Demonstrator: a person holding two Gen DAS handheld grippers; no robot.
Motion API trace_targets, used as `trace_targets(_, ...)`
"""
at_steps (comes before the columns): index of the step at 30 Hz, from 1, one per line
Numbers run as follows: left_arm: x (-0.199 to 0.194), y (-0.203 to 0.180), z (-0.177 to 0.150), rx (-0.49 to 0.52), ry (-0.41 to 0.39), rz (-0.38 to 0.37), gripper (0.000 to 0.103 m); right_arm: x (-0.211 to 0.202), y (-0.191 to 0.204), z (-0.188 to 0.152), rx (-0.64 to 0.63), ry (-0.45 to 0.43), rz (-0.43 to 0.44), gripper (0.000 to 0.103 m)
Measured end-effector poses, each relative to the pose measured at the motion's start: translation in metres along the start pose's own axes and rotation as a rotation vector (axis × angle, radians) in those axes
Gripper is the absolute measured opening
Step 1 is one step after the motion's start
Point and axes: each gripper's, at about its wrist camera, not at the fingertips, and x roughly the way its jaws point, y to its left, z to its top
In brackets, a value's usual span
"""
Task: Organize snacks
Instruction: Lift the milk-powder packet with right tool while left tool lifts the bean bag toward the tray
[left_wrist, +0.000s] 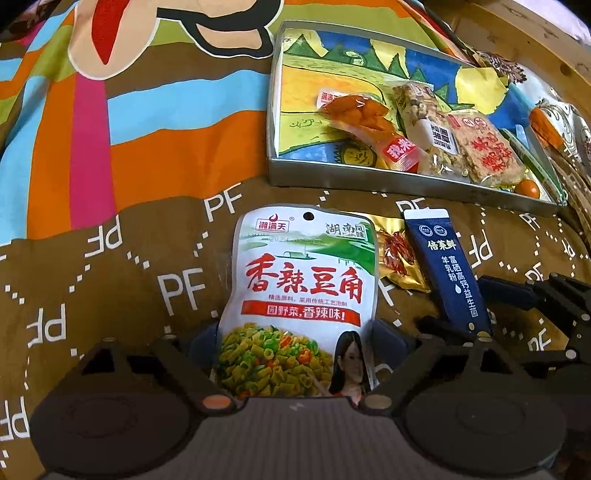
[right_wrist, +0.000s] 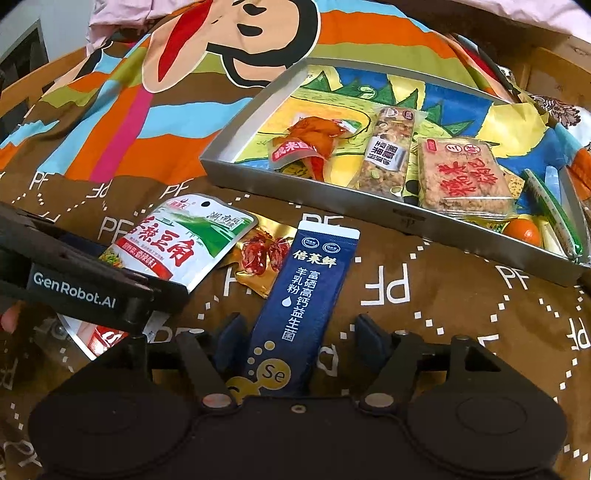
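Note:
A white spicy-bean packet (left_wrist: 301, 295) lies on the brown cloth between the fingers of my left gripper (left_wrist: 295, 332); the jaws stand wide on either side and do not press it. It also shows in the right wrist view (right_wrist: 181, 240). A dark blue sachet (right_wrist: 299, 306) lies between the open fingers of my right gripper (right_wrist: 303, 336); the left finger is close to it, the right finger is apart. The sachet also shows in the left wrist view (left_wrist: 448, 269). A gold packet of red dates (right_wrist: 258, 254) lies between the two.
A grey metal tray (right_wrist: 424, 225) stands behind, holding an orange packet (right_wrist: 314, 144), a grain bar (right_wrist: 391, 147), a rice-cake packet (right_wrist: 461, 177), a small orange (right_wrist: 522, 230) and a green stick. The tray also shows in the left wrist view (left_wrist: 369, 182). More packets lie beyond its right side.

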Motion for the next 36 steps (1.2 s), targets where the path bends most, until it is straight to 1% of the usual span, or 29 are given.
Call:
trace_targets(2, -0.001, -0.001, 0.000, 0.008, -0.003, 0.008, 0.084, -0.002, 0.000, 0.001, 0.009, 0.004, 0.017, 0.054)
trace_targets(4, -0.003, -0.002, 0.000, 0.010, -0.004, 0.012, 0.081, -0.004, 0.001, 0.001, 0.016, 0.011, 0.027, 0.048)
trace_targets(8, -0.011, -0.005, -0.004, 0.008, -0.003, 0.012, 0.073, -0.009, 0.001, -0.001, 0.010, 0.019, 0.025, 0.044)
trace_targets(11, -0.018, -0.009, -0.009, 0.012, -0.001, 0.010, 0.068, -0.013, 0.000, -0.003, 0.011, 0.024, 0.023, 0.042)
trace_targets(16, -0.032, -0.018, -0.021, 0.022, 0.011, 0.010, 0.063, -0.024, -0.001, -0.008, 0.004, 0.031, 0.014, 0.040)
trace_targets(20, -0.039, -0.024, -0.028, 0.024, 0.010, 0.025, 0.059, -0.034, -0.004, -0.013, -0.004, 0.024, 0.008, 0.039)
trace_targets(26, -0.046, -0.028, -0.032, 0.014, 0.012, 0.030, 0.055, -0.052, -0.009, -0.019, -0.022, -0.023, -0.019, 0.039)
trace_targets(30, -0.051, -0.032, -0.037, 0.018, 0.003, 0.033, 0.054, -0.062, -0.015, -0.020, 0.003, -0.061, -0.019, 0.039)
trace_targets(33, -0.059, -0.034, -0.037, 0.004, -0.021, 0.031, 0.054, -0.067, -0.016, -0.019, 0.007, -0.093, -0.027, 0.039)
trace_targets(36, -0.071, -0.035, -0.034, -0.011, -0.062, 0.010, 0.054, -0.074, -0.015, -0.015, 0.008, -0.129, -0.032, 0.039)
